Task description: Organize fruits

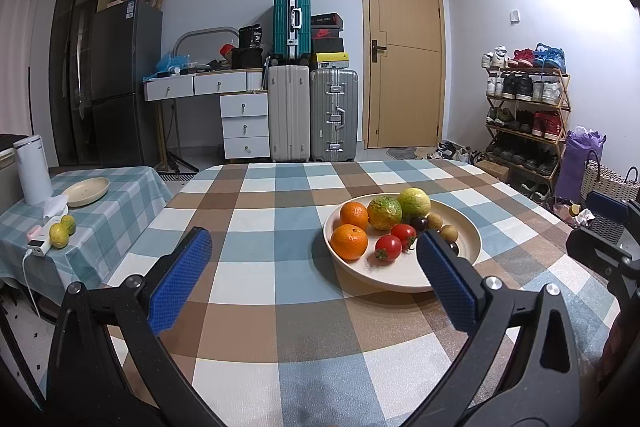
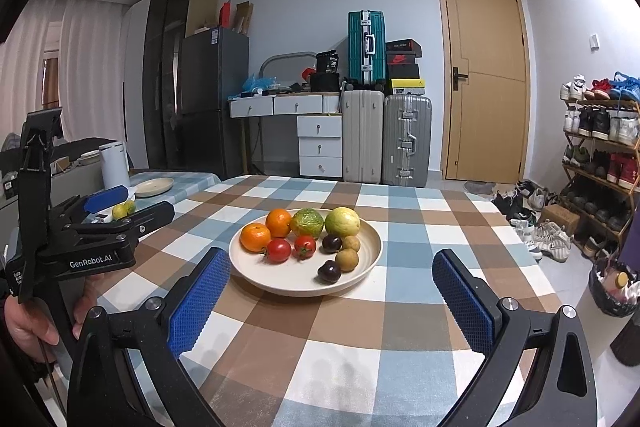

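Note:
A cream plate (image 1: 468, 227) (image 2: 372, 239) on the checked table holds two oranges (image 1: 349, 241) (image 2: 256, 237), two green-yellow fruits (image 1: 384, 212) (image 2: 307, 223), two tomatoes (image 1: 388, 247) (image 2: 279, 250), dark plums (image 2: 329, 271) and small brown fruits (image 2: 347, 259). My left gripper (image 1: 314, 247) is open and empty, above the table just left of the plate; it also shows in the right wrist view (image 2: 132, 203). My right gripper (image 2: 332, 267) is open and empty, in front of the plate. Two more green-yellow fruits (image 1: 63, 230) (image 2: 123, 209) lie on the side table.
The side table (image 1: 120, 195) at left carries an empty cream plate (image 1: 86, 191) (image 2: 154, 186), a white kettle (image 1: 34, 169), a tissue and a power bank. Suitcases, a drawer desk, a fridge, a door and a shoe rack (image 1: 528, 115) stand behind.

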Demonstrator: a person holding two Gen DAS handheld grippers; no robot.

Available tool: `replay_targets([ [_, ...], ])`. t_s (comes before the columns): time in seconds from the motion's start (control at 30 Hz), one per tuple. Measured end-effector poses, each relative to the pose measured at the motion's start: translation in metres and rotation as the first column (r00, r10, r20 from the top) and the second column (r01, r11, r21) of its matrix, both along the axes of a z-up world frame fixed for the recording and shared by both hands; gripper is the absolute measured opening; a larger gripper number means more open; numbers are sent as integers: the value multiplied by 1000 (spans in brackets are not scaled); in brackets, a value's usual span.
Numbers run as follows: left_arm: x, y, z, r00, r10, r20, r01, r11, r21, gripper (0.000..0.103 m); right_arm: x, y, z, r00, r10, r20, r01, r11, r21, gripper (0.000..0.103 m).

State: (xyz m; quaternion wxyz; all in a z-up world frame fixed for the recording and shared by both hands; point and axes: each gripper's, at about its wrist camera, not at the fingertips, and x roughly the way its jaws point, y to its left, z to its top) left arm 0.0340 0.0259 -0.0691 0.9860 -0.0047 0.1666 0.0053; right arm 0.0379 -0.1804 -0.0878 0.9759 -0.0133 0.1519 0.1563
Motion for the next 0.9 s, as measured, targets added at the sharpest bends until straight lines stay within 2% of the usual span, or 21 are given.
replay_targets([
  [0.9,2,2,-2,1000,6,1,-6,1000,0,102,0,0,0,1000,0,0,0,1000,1,103],
])
